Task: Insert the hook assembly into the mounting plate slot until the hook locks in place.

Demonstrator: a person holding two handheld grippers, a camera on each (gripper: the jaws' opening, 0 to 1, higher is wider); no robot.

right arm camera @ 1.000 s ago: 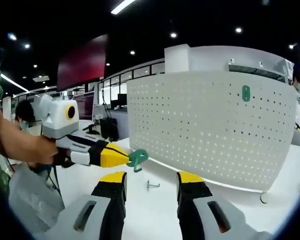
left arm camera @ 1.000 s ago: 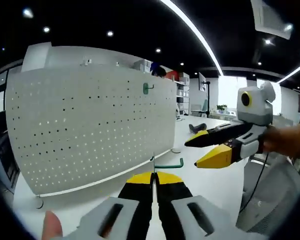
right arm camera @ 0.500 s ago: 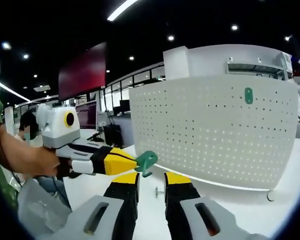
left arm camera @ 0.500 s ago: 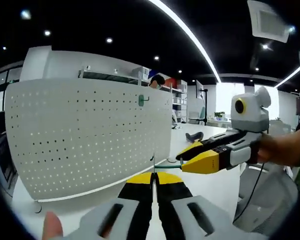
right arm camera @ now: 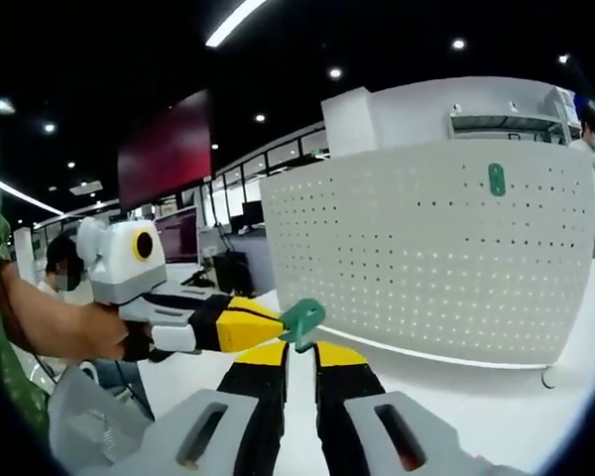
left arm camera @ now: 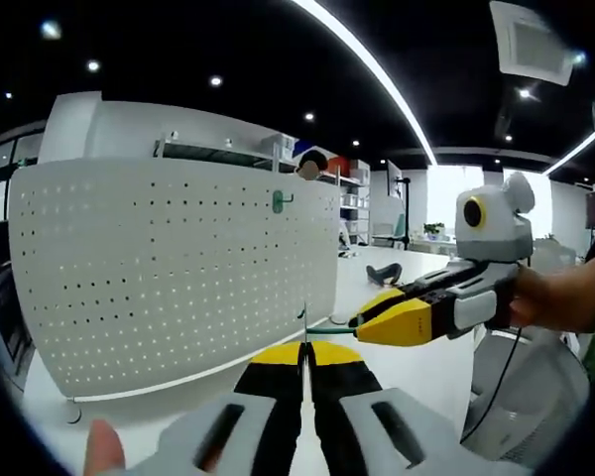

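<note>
A white pegboard [left arm camera: 178, 268] stands upright on the table, and a green hook [left arm camera: 278, 201] hangs near its upper right. The same pegboard [right arm camera: 426, 258] and mounted hook [right arm camera: 496, 178] appear in the right gripper view. My left gripper [left arm camera: 304, 344] is shut on a thin green hook assembly [left arm camera: 329, 327] that juts out to the right. My right gripper [left arm camera: 362, 322] comes in from the right with its yellow tips closed on the far end. In the right gripper view, the hook's green head [right arm camera: 302, 319] sits between my right gripper [right arm camera: 299, 347] and the left gripper [right arm camera: 278, 325].
The white table [left arm camera: 416, 367] runs back to the right, with a black object [left arm camera: 385, 273] lying on it. A grey chair [left arm camera: 535, 387] stands at the right edge. The pegboard's foot [left arm camera: 72, 412] rests near the front left. A person stands behind the board [left arm camera: 312, 164].
The right gripper's jaws have narrowed from wide apart to closed around the hook's head. The two grippers have come together, and the right one has moved left onto the hook's end.
</note>
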